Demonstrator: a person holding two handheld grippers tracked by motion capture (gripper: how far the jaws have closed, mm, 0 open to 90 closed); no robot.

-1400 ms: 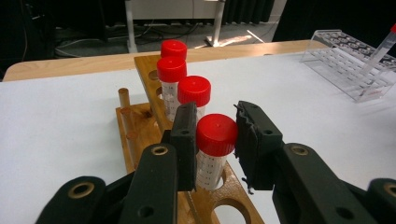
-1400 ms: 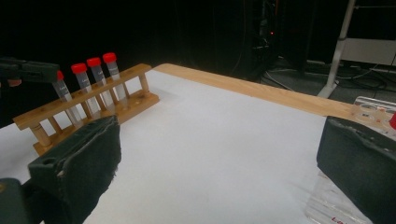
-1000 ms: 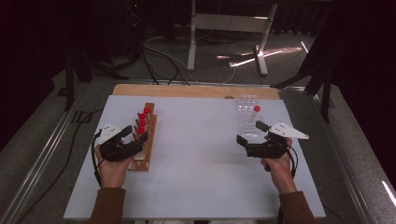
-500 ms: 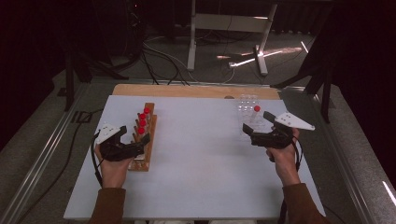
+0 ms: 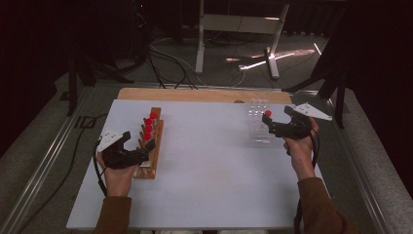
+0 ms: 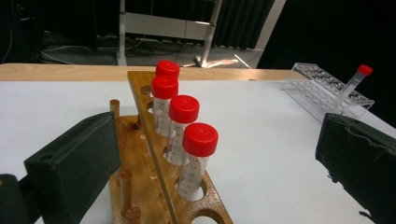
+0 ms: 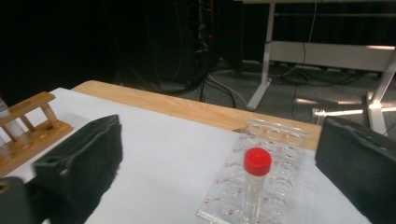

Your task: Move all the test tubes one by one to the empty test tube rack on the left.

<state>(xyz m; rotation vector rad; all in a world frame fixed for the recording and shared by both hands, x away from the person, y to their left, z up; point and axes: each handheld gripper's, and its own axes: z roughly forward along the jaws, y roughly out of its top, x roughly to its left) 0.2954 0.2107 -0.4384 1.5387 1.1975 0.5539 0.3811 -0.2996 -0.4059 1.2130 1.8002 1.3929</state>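
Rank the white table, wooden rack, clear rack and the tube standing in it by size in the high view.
1. White table
2. Wooden rack
3. Clear rack, looking nearly as large as the wooden one
4. Tube

Red-capped tubes (image 6: 200, 158), brown wooden rack (image 6: 154, 186)

The wooden rack (image 6: 159, 186) is varnished brown timber, smooth with a slight sheen. Its tubes (image 6: 189, 172) are clear plastic with glossy red plastic caps (image 6: 200, 138). The other rack (image 7: 275, 163) is transparent, shiny plastic. The table (image 5: 209, 170) has a matt, smooth white top with a pale wood edge (image 5: 195, 95). The left hand-held gripper (image 5: 136, 146) has matt black pads (image 6: 79, 158), slightly rough.
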